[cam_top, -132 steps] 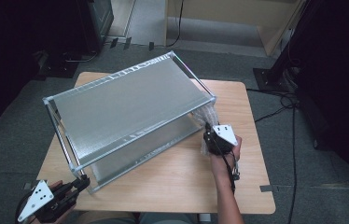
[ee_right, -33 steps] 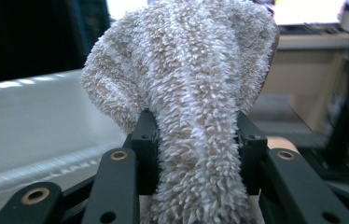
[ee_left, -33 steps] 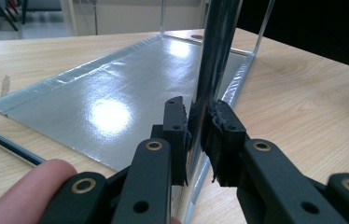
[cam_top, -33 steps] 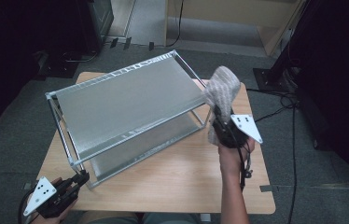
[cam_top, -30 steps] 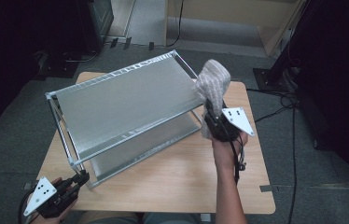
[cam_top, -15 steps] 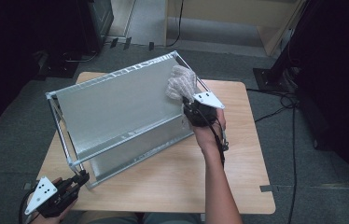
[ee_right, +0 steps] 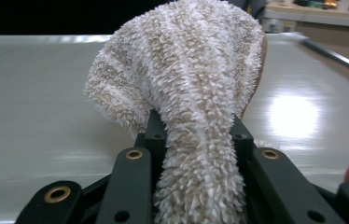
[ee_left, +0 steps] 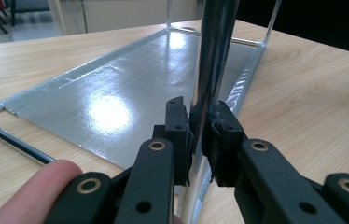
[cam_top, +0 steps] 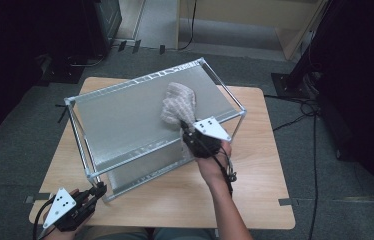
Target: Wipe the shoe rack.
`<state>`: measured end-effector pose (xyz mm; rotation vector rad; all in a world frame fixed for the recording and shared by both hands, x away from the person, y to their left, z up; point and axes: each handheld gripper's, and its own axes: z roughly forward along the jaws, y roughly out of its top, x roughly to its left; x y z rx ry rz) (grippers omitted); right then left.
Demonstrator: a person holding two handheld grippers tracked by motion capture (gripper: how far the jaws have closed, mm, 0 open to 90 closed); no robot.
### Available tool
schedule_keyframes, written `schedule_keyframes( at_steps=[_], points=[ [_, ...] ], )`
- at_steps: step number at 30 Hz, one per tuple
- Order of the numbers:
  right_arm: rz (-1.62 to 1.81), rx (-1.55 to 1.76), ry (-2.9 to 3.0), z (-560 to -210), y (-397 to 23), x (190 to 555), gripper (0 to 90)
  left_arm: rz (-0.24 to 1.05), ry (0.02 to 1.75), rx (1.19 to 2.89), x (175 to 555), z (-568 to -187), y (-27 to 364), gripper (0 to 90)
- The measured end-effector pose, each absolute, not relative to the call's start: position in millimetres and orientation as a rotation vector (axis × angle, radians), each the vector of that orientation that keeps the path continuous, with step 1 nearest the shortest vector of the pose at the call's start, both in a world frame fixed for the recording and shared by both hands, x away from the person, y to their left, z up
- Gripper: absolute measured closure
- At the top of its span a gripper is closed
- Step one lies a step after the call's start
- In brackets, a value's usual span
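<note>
A fluffy cloth [cam_top: 178, 103], pinched in the right gripper [cam_top: 191, 134], has just swung in from the right edge of the metal rack [cam_top: 125, 117] and now lies over its top shelf, right of centre, so wiping looks about to begin. The left gripper [cam_top: 98, 190] is clamped on the rack's near-left post [ee_left: 210, 70], steadying the frame on the wooden surface [cam_top: 255, 200]. Both shelves are bare apart from the cloth.
</note>
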<state>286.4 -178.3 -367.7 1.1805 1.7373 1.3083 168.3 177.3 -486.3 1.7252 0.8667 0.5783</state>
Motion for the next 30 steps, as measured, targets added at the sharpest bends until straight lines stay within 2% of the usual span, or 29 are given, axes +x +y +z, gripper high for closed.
schedule_keyframes(
  at_steps=[19,23,30],
  points=[
    [1.460,0.851,1.968,-368,-34,223,70.2,0.580,0.867,1.719,172,-487,163,80.5],
    [1.460,0.819,1.978,-368,-32,223,69.7,0.600,0.866,1.731,171,-487,163,80.8],
    [1.448,0.887,1.929,-370,-66,237,69.5,0.599,0.860,1.742,171,-487,164,80.7]
  ],
)
